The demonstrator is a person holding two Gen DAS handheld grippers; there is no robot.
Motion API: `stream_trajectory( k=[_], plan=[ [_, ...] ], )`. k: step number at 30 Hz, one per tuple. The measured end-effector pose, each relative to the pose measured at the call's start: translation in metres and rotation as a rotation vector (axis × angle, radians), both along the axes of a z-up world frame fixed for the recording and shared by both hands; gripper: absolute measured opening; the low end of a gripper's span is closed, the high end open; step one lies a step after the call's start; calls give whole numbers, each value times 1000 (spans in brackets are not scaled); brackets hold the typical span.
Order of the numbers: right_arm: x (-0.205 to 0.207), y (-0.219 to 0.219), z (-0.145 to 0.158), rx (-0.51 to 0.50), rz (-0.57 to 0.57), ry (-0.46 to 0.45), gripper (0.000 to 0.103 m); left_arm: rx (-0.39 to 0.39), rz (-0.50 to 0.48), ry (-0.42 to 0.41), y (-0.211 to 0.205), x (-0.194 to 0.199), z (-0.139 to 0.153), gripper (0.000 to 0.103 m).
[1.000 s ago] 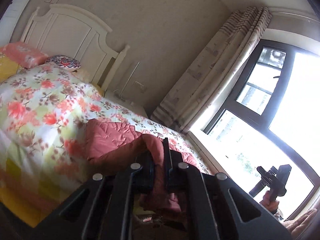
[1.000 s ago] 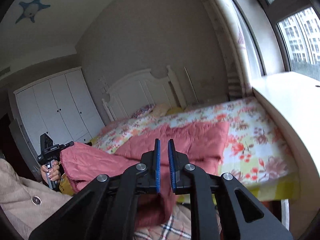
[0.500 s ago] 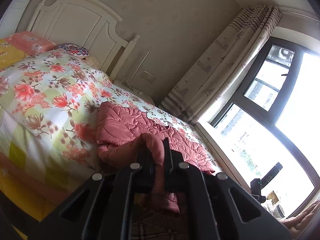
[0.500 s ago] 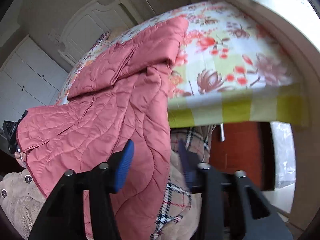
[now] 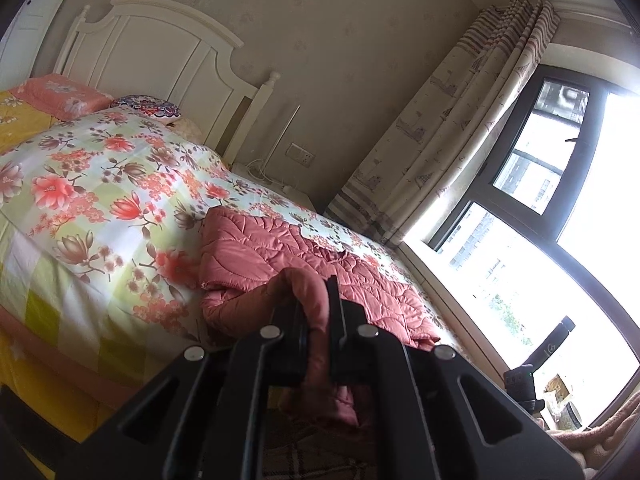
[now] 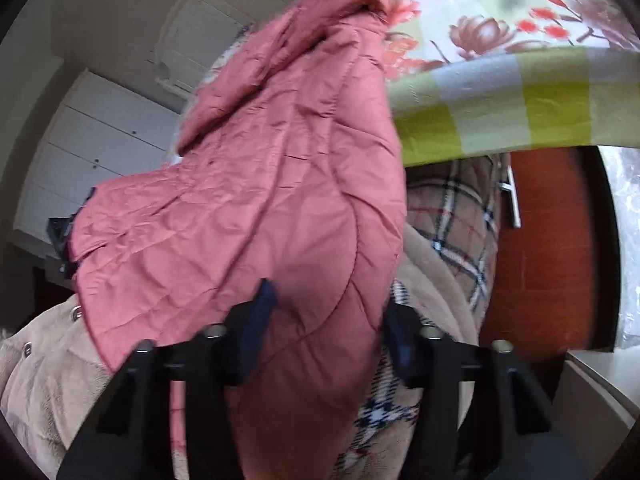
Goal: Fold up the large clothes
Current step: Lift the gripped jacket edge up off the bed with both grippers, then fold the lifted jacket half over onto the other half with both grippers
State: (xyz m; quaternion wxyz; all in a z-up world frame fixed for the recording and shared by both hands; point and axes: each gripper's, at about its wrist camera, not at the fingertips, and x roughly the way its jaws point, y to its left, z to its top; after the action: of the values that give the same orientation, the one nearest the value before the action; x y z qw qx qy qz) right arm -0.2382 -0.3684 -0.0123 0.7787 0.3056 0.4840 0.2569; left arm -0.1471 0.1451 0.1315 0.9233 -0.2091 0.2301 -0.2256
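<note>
Bedroom: floral bedspread (image 5: 80,184), curtain (image 5: 440,128) by window. Pink quilted jacket (image 5: 280,252) drapes off bed edge. Left gripper (image 5: 318,320) pinches its hem; right gripper (image 6: 328,320) closing, jacket between jaws, plaid garment (image 6: 460,220) behind.

The bed's flowered cover (image 5: 80,200) lies bare left of the pink jacket (image 5: 280,248); my beige coat (image 6: 432,272) and the bed edge (image 6: 500,120) crowd my right gripper (image 6: 328,320).

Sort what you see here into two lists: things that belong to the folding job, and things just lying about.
Part of the job:
pink quilted jacket
left tool, shut on it
right tool, closing round its hem
floral bedspread

Lying about:
orange pillow
striped curtain
white wardrobe
</note>
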Motion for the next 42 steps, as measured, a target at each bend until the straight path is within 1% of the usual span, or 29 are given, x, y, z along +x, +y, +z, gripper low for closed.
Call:
stream_trajectory(
  k=[1, 2, 4, 7, 8, 10, 11, 13, 14, 15, 16, 17, 18, 19, 20, 21, 23, 24, 25, 26, 27, 28, 29, 30, 33, 35, 38, 40, 42],
  plan=[
    [0, 3, 9, -8, -15, -37, 16, -17, 10, -1, 2, 2, 1, 7],
    [2, 5, 20, -29, -42, -74, 14, -46, 24, -7, 4, 7, 2, 7],
    [13, 13, 49, -100, -76, -155, 13, -74, 51, -25, 4, 20, 10, 7],
    [52, 14, 100, -122, -147, -269, 12, -74, 100, -51, -5, 59, 29, 7],
    [65, 13, 112, -118, -162, -291, 12, -77, 121, -53, -9, 81, 37, 7],
    [114, 8, 143, -122, -208, -325, 12, -98, 163, -27, -14, 139, 55, 7],
    [144, 1, 151, -101, -242, -310, 12, -100, 194, 0, -19, 168, 60, 7],
    [205, -19, 150, 2, -310, -213, 13, -132, 244, 97, -23, 235, 62, 10],
    [241, -24, 146, 31, -324, -157, 14, -131, 277, 168, -26, 281, 56, 17],
    [275, -26, 138, 44, -323, -105, 16, -114, 290, 231, -30, 318, 48, 35],
    [311, -36, 122, 101, -341, -28, 26, -100, 293, 292, -31, 354, 36, 43],
    [332, -44, 106, 170, -372, 33, 40, -96, 307, 328, -30, 373, 25, 55],
    [351, -55, 85, 276, -422, 104, 54, -90, 342, 357, -27, 392, 11, 60],
    [363, -65, 66, 379, -472, 136, 85, -88, 363, 366, -24, 401, 2, 62],
    [368, -75, 53, 450, -519, 118, 99, -81, 370, 375, -21, 412, -8, 64],
    [373, -80, 48, 457, -545, 106, 99, -63, 355, 388, -19, 422, -17, 65],
    [376, -92, 40, 423, -577, 47, 99, 7, 328, 405, -16, 430, -27, 65],
    [375, -98, 41, 350, -605, 38, 99, 56, 308, 404, -15, 433, -29, 66],
    [373, -101, 43, 243, -630, 37, 99, 87, 289, 404, -14, 433, -32, 68],
    [372, -101, 46, 107, -625, 25, 99, 122, 249, 409, -12, 433, -35, 74],
    [374, -98, 48, 25, -591, 14, 99, 139, 198, 417, -9, 431, -39, 78],
    [378, -93, 49, -51, -543, 13, 99, 143, 150, 424, -5, 426, -43, 78],
    [380, -89, 47, -98, -509, 20, 99, 140, 126, 425, -1, 420, -46, 80],
    [381, -83, 44, -139, -462, 29, 99, 131, 106, 423, 2, 413, -48, 83],
    [374, -60, 34, -173, -323, 17, 99, 68, 12, 410, 17, 380, -59, 92],
    [365, -45, 24, -212, -260, 31, 99, 54, -18, 399, 20, 360, -66, 95],
    [353, -38, 11, -210, -232, 44, 99, 65, -51, 437, 16, 346, -85, 96],
    [348, -40, 7, -180, -243, 18, 99, 78, -78, 463, 2, 344, -94, 96],
    [344, -43, 6, -147, -256, 10, 99, 122, -88, 466, -14, 344, -101, 96]
  ],
)
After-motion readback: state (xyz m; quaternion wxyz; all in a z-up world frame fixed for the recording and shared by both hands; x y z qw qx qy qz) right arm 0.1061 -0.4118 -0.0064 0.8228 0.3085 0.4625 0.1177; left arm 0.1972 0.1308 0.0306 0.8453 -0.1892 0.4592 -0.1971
